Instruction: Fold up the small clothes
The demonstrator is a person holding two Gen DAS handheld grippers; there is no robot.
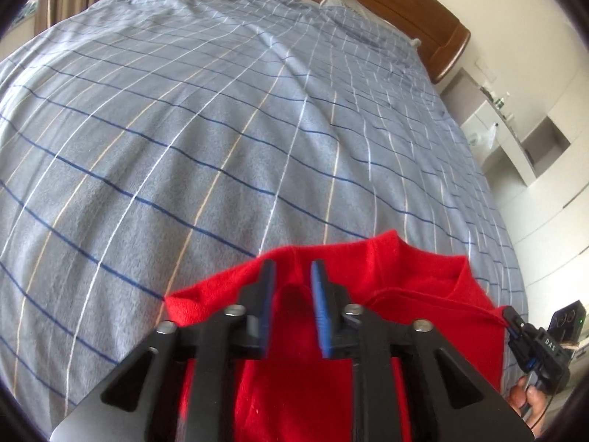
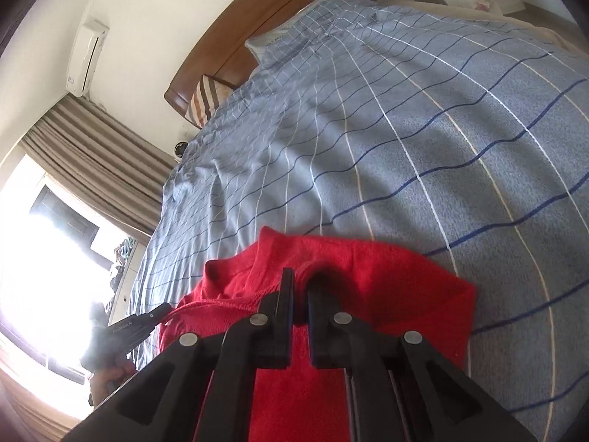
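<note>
Soft red knit garment [image 1: 386,294] lies at the near edge of the blue-grey checked bedspread [image 1: 221,129]. My left gripper [image 1: 292,287] stands half-open over it, pads clear. My right gripper [image 2: 300,294] is narrow, apparently pinching a fold. I'd lower both evenly and flatten creases before folding.

The red garment [image 1: 423,294] at the lower middle of the frame is soft, matt, fleecy cloth with a stitched hem; the bedcover [image 1: 221,140] filling most of the frame is matt blue-grey woven cloth, faintly napped, checked with thin lines; the headboard [image 2: 235,44] at the top is smooth, glossy brown wood; the left gripper [image 1: 292,276] is matt black plastic with dull silver metal bolt heads and ribbed blue pads [image 1: 320,305]; the curtains [image 2: 95,154] at left are matt striped cloth.
</note>
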